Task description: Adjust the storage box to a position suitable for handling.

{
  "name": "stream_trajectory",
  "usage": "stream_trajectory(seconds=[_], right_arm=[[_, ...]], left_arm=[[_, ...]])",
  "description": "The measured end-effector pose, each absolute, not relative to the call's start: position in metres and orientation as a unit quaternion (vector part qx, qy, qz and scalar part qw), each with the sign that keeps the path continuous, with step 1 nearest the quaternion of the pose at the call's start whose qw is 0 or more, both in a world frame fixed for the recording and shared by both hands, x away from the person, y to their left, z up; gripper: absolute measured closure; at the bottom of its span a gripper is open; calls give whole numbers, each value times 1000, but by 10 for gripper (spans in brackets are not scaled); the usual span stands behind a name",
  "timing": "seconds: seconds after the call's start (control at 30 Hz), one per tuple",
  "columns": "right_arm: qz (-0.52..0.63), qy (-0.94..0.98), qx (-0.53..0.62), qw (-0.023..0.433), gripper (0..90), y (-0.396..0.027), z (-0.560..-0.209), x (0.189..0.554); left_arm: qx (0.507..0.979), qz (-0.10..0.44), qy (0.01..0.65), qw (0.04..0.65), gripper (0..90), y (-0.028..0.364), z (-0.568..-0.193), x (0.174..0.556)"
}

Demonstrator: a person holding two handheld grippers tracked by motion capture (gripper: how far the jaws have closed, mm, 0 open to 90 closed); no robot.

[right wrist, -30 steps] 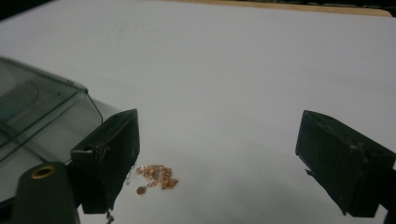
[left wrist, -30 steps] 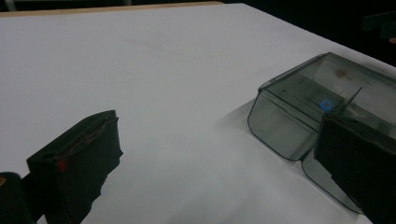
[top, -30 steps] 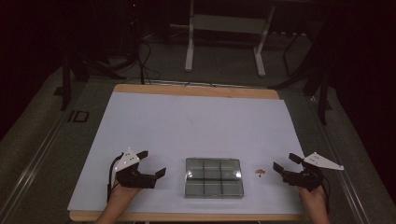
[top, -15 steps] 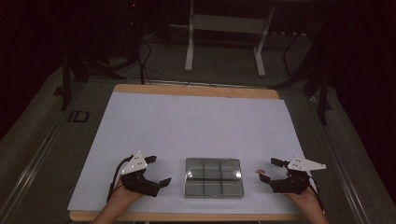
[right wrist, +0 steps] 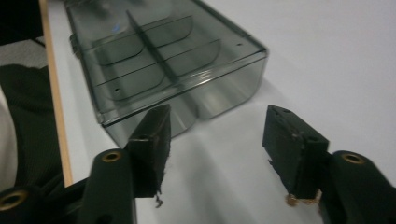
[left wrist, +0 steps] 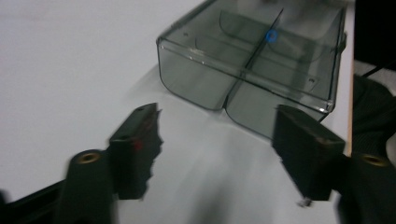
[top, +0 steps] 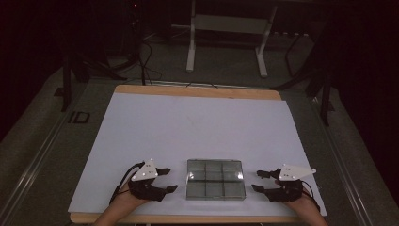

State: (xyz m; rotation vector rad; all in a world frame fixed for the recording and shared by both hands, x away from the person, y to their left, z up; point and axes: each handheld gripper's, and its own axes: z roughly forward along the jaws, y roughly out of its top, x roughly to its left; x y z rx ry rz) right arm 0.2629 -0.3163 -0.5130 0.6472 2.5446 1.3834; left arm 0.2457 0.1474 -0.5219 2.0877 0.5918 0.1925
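— White paper covers the wooden-edged table (top: 141, 122); dark room beyond. Where do the tools stand?

— The left gripper (top: 162, 181) and the right gripper (top: 259, 181) are both spread wide, empty, flanking the clear smoky plastic compartment box with its closed lid (top: 215, 179) near the front edge.

— What's the risk?

— I'd guess the box is light and slick. If one gripper pushes in first, it could skid sideways or off the near edge.
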Motion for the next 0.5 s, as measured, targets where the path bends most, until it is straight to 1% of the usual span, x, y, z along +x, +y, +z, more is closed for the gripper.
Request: stream_trajectory(seconds=[0.07, 0.1, 0.13, 0.17, 0.23, 0.3, 0.33, 0.37, 0.43, 0.47, 0.5], right_arm=[[462, 858, 209, 78, 499, -314, -515, 262], [461, 860, 206, 74, 558, -312, -516, 261], [459, 864, 198, 66, 583, -311, -517, 261], [455, 867, 193, 64, 601, -309, -518, 259], [451, 872, 182, 59, 650, -307, -519, 258], [444, 877, 176, 52, 678, -305, -522, 257], [441, 879, 175, 44, 714, -304, -523, 258], [438, 881, 174, 41, 727, -304, -523, 258], [433, 884, 171, 38, 773, -302, -525, 258], [430, 886, 168, 35, 795, -301, -525, 258], [431, 886, 166, 36, 817, -301, -525, 258]], left_arm=[[856, 66, 234, 457, 444, 144, -523, 245], [860, 61, 227, 453, 477, 143, -523, 245], [864, 57, 220, 448, 530, 141, -524, 245], [869, 53, 215, 442, 550, 140, -524, 245], [874, 50, 210, 436, 621, 137, -526, 244], [881, 45, 202, 425, 652, 133, -528, 244], [883, 43, 199, 423, 694, 131, -529, 244], [885, 44, 196, 419, 699, 129, -531, 243], [888, 42, 192, 417, 746, 126, -532, 243], [888, 44, 192, 416, 747, 125, -532, 244], [887, 40, 192, 418, 779, 125, -532, 245]])
